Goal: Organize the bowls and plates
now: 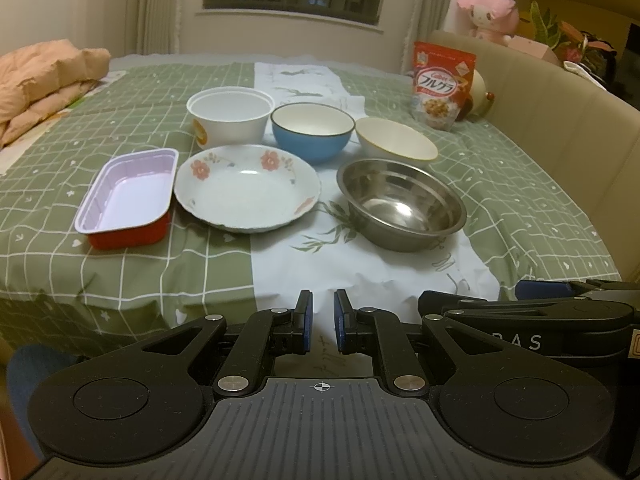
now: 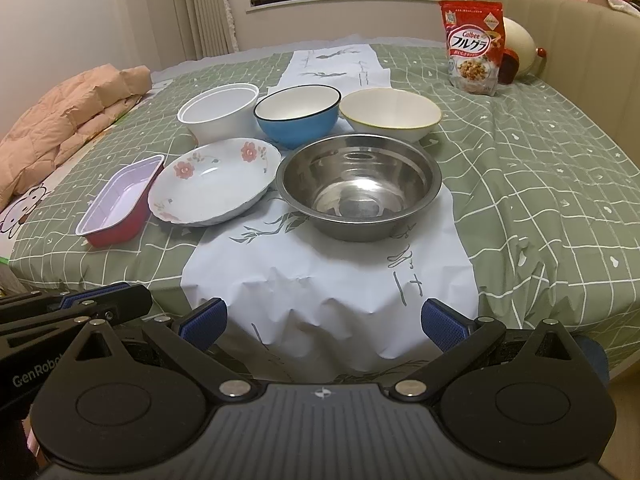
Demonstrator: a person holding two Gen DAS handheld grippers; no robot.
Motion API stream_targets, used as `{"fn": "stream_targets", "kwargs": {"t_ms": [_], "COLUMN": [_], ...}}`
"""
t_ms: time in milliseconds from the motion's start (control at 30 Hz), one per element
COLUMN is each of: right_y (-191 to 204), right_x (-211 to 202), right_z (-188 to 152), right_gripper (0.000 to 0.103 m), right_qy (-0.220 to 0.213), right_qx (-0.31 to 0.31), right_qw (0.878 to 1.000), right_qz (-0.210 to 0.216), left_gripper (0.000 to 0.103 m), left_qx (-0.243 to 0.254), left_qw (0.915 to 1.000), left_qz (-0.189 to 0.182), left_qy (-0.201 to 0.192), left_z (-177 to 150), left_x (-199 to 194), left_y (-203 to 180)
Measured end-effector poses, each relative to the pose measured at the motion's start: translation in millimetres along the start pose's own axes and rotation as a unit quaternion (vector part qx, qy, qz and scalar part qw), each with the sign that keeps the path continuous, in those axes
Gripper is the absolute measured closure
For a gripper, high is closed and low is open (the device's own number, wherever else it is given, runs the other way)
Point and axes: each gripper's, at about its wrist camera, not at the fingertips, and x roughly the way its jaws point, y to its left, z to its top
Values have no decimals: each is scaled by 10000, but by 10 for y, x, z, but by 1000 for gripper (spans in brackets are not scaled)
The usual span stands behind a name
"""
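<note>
On the green checked cloth stand a white foam bowl (image 1: 228, 114) (image 2: 222, 112), a blue bowl (image 1: 312, 130) (image 2: 298, 118), a cream bowl (image 1: 394, 140) (image 2: 390, 114), a steel bowl (image 1: 400, 204) (image 2: 360, 186), a floral plate (image 1: 246, 188) (image 2: 214, 182) and a red tray with a lilac inside (image 1: 128, 198) (image 2: 118, 202). My left gripper (image 1: 323, 320) is shut and empty at the near table edge. My right gripper (image 2: 324, 322) is open and empty, in front of the steel bowl.
A cereal bag (image 1: 442, 84) (image 2: 474, 46) stands at the back right by a beige sofa (image 1: 560, 120). A folded peach blanket (image 1: 44, 84) (image 2: 68, 116) lies at the left. A white paper runner (image 2: 332, 280) runs down the middle.
</note>
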Motion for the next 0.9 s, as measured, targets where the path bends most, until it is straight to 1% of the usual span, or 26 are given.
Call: {"fn": "stream_targets", "kwargs": {"t_ms": [167, 300, 400, 467, 633, 767, 833, 900], "right_y": [-63, -193, -333, -459, -827, -1095, -1202, -1295], "right_x": [54, 75, 121, 210, 575, 773, 774, 757], "right_z": [24, 75, 122, 154, 235, 327, 360, 397], "right_gripper": [0, 0, 0, 0, 0, 0, 0, 0], "right_qy": [6, -202, -388, -405, -218, -14, -154, -415], "right_qx": [75, 272, 409, 528, 932, 1267, 1293, 1302], "right_qw": [10000, 9992, 9984, 9978, 9948, 9913, 9911, 9905], "right_qz": [63, 196, 86, -63, -356, -364, -284, -157], "left_gripper": [89, 89, 89, 89, 89, 89, 89, 89], "left_qx": [-20, -46, -3, -28, -264, -151, -181, -261], "left_qw": [10000, 9999, 9998, 9997, 9971, 9975, 9963, 9941], "left_qz": [-29, -132, -182, -225, -687, -689, -840, -1046], "left_qy": [45, 86, -7, -29, -185, -90, -78, -115], "left_z": [16, 86, 185, 275, 554, 827, 917, 1001], "left_x": [47, 164, 302, 437, 826, 1124, 1212, 1287], "left_y": [6, -3, -37, -45, -5, -33, -26, -27]}}
